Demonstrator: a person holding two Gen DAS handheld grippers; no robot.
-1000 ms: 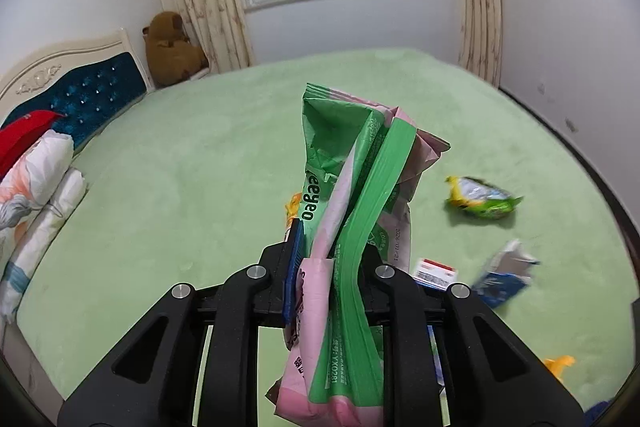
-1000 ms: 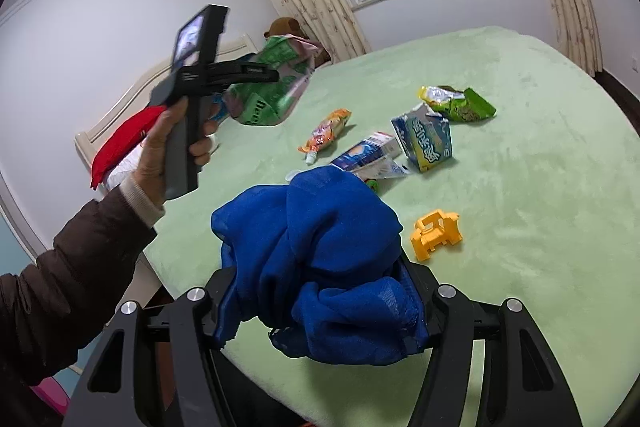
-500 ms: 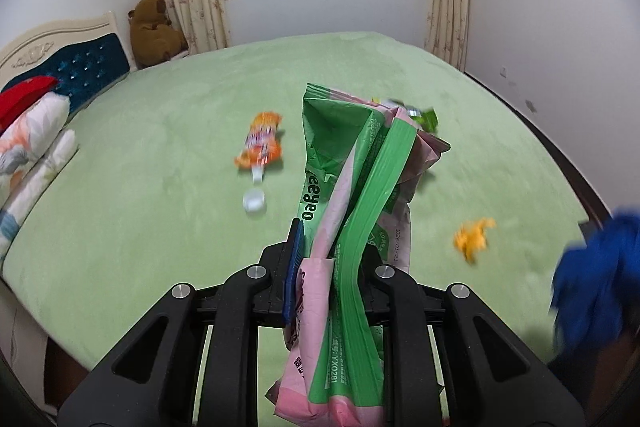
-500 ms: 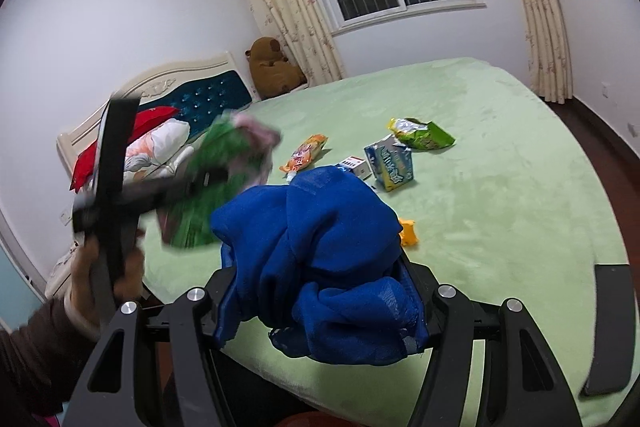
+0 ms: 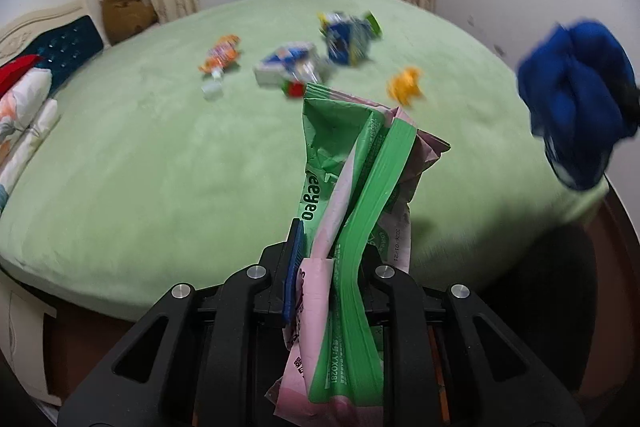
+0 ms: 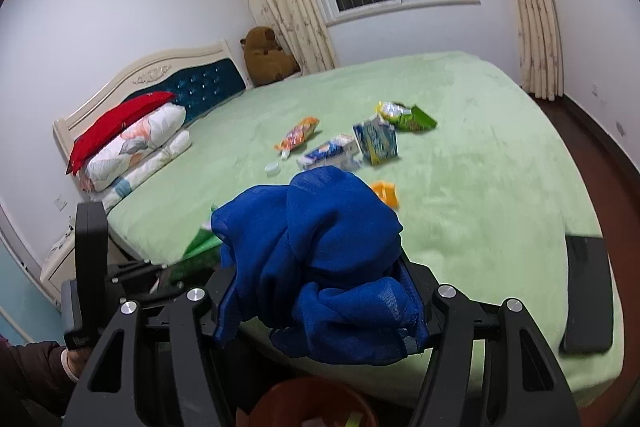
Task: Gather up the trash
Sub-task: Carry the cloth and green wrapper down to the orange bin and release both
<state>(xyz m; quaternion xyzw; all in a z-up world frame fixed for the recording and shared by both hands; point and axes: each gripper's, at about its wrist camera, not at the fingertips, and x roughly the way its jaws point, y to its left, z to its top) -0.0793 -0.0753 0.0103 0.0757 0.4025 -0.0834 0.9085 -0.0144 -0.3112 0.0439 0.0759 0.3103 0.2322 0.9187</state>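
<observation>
Trash in hand: the green-and-pink wrapper (image 5: 352, 211) stands upright in my left gripper (image 5: 332, 267), whose jaws are pinched narrow on its lower half, at the near edge of the bed (image 5: 160, 167); my right gripper (image 6: 320, 291) is part-way open and filled by a bunched blue mesh bag (image 6: 320, 247), which it holds over the same edge. Below that bag, at the bottom of the right wrist view, I see the rim of a brown bin (image 6: 312, 403), which I judge to be the drop point. Remaining trash lies mid-bed, well apart from both grippers: an orange sachet (image 5: 222, 55) with a small white cap (image 5: 212, 91) just beside it, a white-and-blue carton (image 5: 286, 65), a blue-and-yellow pack (image 5: 344, 41), a green snack bag (image 6: 404, 117) and an orange scrap (image 5: 404, 87). Risks, as I judge them: the wrapper is tall, limp and gripped low, so a quick swing could fold it or let it slip; the bag is wadded, its mouth not visible, so a release here could miss. A dark phone-like slab (image 6: 586, 295) lies at the bed's right edge and should not be swept off. Open room is wide over the bedspread; the pillows (image 6: 136, 143) and headboard (image 6: 192, 79) bound the left, the wall and the floor the right.
</observation>
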